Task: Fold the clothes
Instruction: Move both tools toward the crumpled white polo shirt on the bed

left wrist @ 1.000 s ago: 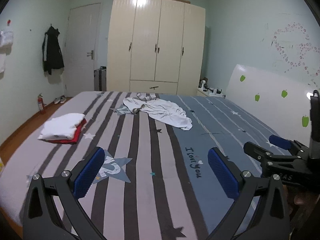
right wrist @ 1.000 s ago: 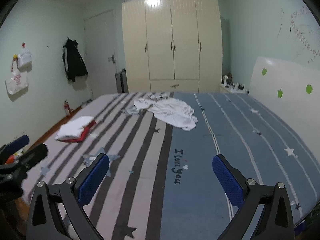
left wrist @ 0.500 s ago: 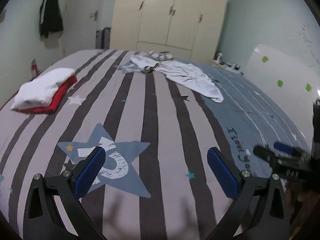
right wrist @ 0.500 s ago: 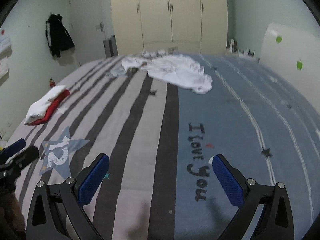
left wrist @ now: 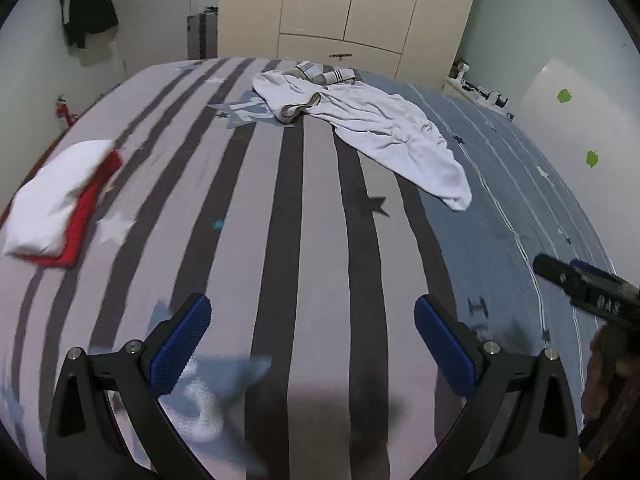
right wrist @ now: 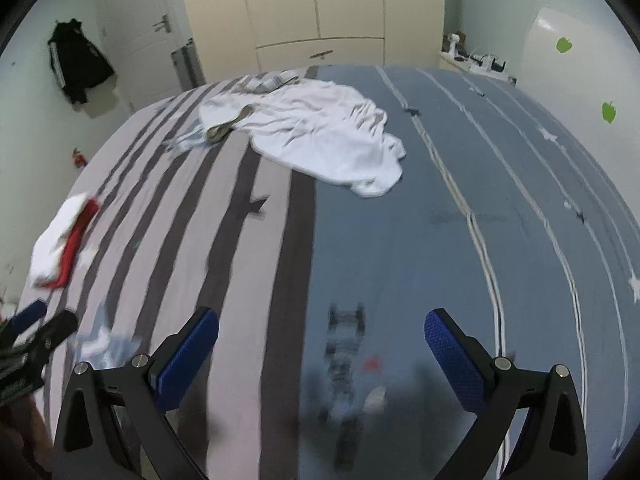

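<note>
White clothes [left wrist: 368, 128] lie crumpled toward the bed's [left wrist: 304, 240] far edge, long axis slanting right, well beyond both grippers' wide-open, empty fingers [left wrist: 182, 342], the right gripper [right wrist: 322, 356] slightly nearer.

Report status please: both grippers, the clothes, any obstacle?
Left gripper open, empty; right gripper open, empty. Crumpled white garment unfolded at far end of striped bed, not reached. Folded white-and-red stack off left. Path clear.
</note>
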`<state>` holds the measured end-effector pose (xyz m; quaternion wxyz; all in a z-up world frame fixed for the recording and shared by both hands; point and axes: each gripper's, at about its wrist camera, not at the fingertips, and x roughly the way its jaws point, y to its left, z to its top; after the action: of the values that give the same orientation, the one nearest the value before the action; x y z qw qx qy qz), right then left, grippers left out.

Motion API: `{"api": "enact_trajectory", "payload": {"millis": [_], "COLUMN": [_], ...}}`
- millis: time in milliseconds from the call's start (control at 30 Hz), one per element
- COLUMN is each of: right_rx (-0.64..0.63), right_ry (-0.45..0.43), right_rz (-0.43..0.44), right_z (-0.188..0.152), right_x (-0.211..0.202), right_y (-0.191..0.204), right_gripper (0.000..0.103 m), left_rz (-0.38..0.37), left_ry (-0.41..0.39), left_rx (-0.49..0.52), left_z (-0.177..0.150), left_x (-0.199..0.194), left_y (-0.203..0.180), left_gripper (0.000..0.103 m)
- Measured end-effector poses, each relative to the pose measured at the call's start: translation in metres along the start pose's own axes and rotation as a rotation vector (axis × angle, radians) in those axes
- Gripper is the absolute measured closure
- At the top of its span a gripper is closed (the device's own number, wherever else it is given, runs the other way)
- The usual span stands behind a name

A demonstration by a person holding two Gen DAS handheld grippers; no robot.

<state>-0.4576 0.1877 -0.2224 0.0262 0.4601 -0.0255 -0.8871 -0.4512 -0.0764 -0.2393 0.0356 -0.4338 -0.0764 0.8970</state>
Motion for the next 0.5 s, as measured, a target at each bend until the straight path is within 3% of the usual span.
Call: {"api": "enact_trajectory", "payload": {"millis": [333,367,500], "right_rx": [0.014,0.008,-0.008], "right_ry": [0.014,0.015,0.049], "right_rz": [-0.074,-0.084,-0.139], "right_z": [0.117,0.127,0.161], "right_x": [0.129,0.144,0.207], "right_y": [-0.011,-0.012,-0.021], "right_gripper": [0.001,0.001,0.002], "left_rz": [0.035,0.049,0.113], "left_ry": [-0.001,0.001,0.047], "left_rx": [0.060,0.071,0.100], "left_z": [0.108,0.119,0.164], "left_x": [0.140,0.156,0.224], "left_y": [0.033,0.035,0.045], "left_gripper": [0.003,0.004,0.029]}}
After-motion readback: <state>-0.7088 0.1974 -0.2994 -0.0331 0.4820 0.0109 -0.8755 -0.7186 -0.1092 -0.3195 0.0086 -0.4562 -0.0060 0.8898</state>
